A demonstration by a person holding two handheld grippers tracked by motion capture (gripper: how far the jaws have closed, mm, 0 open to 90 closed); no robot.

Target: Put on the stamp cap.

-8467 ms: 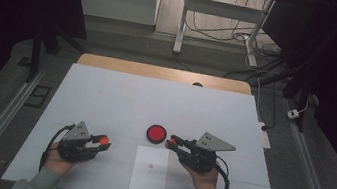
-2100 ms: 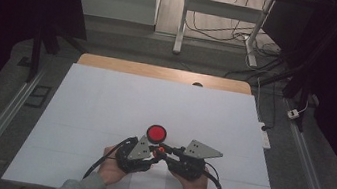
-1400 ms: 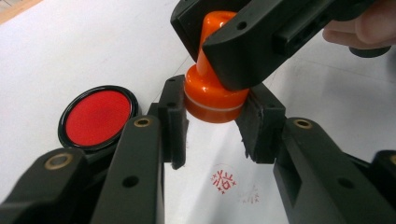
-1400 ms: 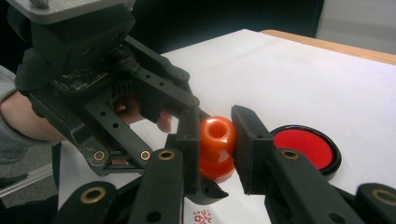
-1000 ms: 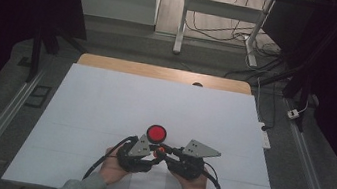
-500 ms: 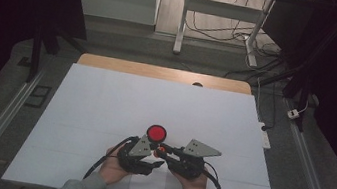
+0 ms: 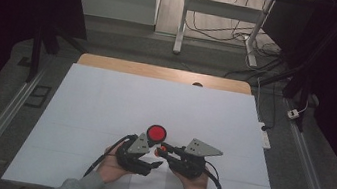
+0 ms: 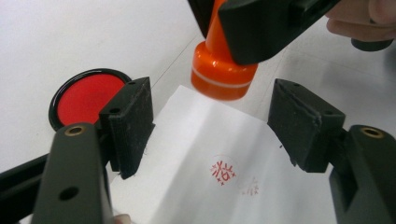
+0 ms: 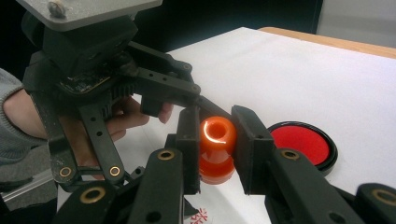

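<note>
One orange stamp [image 9: 216, 148], between right tongs [image 9: 217, 140]

The surface [image 7: 105, 95] is covered by a broad white sheet, with a strip of bare wood showing along its far edge. A round red ink pad [image 7: 156, 133] in a black rim lies flat on the white covering, toward the near side. Just nearer the person than the ink pad lies a smaller sheet of white paper [image 8: 201, 154], slightly buckled, bearing a crisp red stamped mark [image 8: 222, 171] and a fainter one beside it.
</note>
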